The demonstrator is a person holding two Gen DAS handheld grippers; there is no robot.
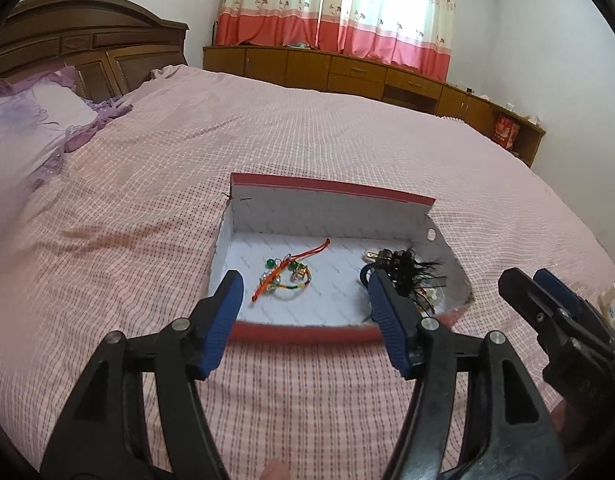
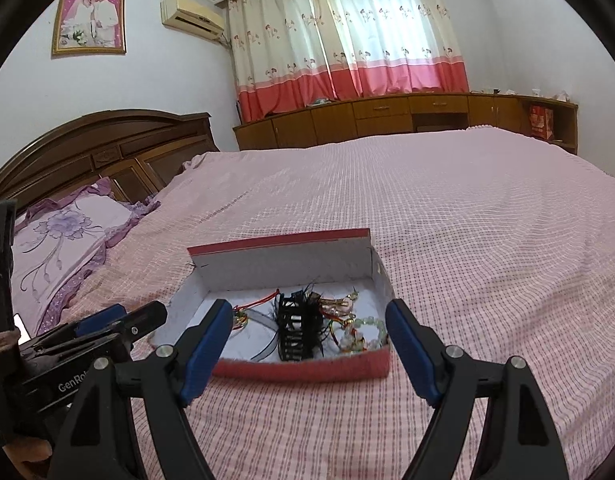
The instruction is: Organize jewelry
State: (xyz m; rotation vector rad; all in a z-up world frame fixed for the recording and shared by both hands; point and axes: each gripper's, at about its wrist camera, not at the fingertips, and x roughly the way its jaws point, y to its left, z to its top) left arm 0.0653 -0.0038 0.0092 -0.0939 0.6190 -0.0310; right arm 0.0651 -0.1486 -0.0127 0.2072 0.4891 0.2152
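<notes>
The box (image 1: 307, 332) sits on the bed (image 1: 307, 140) just ahead of both claws. The left claw (image 1: 303, 292) and right claw (image 2: 309, 320) gape empty; the left is nearer the red string (image 1: 291, 270).

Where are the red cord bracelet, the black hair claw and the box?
red cord bracelet (image 1: 291, 270), left wrist view, on its cord.
black hair claw (image 2: 295, 332), right wrist view, on its teeth.
box (image 2: 307, 370), right wrist view, on its near red wall.

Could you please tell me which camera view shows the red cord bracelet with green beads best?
The left wrist view: the red cord bracelet with green beads lies unobstructed on the box floor. In the right wrist view only a sliver shows beside a tong finger.
</notes>
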